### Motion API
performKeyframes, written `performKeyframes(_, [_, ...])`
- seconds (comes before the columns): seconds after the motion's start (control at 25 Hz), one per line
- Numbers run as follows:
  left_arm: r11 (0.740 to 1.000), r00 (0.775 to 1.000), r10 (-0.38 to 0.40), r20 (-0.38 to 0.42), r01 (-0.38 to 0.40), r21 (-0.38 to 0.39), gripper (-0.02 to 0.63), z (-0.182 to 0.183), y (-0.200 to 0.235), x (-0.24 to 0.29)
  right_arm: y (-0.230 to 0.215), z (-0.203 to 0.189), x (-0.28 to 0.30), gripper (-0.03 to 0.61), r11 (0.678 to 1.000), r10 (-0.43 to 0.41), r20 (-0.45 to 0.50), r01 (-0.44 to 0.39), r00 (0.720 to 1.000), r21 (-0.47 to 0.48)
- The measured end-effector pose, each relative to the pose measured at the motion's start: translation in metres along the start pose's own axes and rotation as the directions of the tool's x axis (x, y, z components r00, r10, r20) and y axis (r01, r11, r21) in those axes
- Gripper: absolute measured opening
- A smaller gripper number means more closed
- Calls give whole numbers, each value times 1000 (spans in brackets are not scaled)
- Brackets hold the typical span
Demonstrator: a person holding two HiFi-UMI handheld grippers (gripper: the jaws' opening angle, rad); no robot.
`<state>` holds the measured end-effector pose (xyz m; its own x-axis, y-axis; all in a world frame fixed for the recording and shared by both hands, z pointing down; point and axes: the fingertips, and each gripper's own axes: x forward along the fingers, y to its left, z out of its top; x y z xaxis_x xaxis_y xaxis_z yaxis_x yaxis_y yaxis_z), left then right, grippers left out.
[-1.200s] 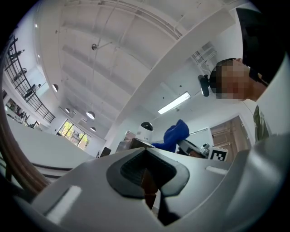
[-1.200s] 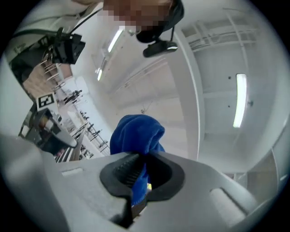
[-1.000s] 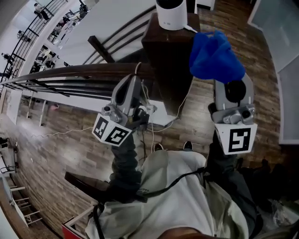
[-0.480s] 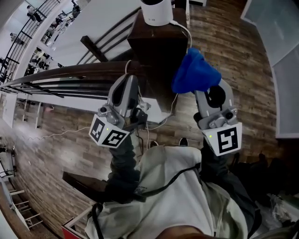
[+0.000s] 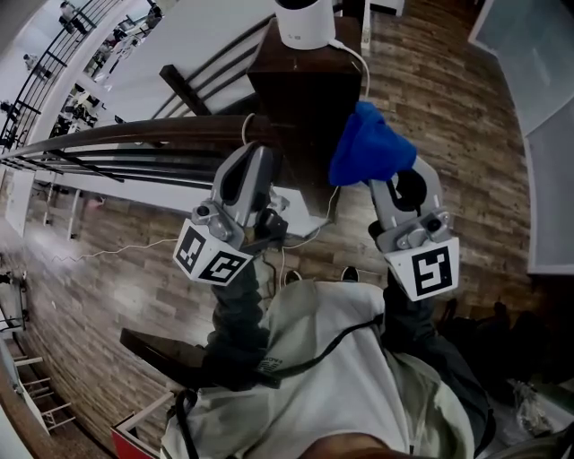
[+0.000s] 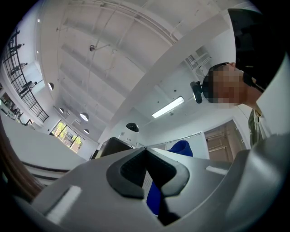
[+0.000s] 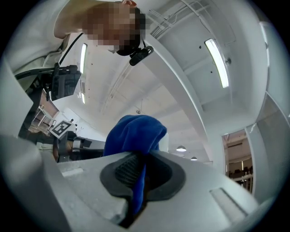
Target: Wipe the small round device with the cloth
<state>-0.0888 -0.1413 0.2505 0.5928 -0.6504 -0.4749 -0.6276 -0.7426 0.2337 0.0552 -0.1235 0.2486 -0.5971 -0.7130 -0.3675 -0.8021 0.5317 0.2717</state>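
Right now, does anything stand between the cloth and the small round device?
Nothing visible does. The blue cloth, clamped in the right gripper, hangs apart from the white device on the dark stand; only open air shows between.

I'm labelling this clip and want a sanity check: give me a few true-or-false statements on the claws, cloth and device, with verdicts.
1. The right claw grips the blue cloth. True.
2. The cloth touches the white device. False: it is held apart from it.
3. The left claw holds a cloth too. False: it is shut on nothing.
4. The device sits on a dark stand. True.
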Motion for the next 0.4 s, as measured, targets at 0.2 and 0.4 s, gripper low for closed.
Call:
performKeyframes(0.2, [1000,1000,-3,-4,3,-1,5,-3,-2,3,-2,-3,-3,18,1000,1,-4,-1,1000,2])
performKeyframes(0.4, [1000,1000,-10,-4,10,-2,5,-4,-5,5,-3,-1,-5,18,1000,-1,3,1,1000,-2])
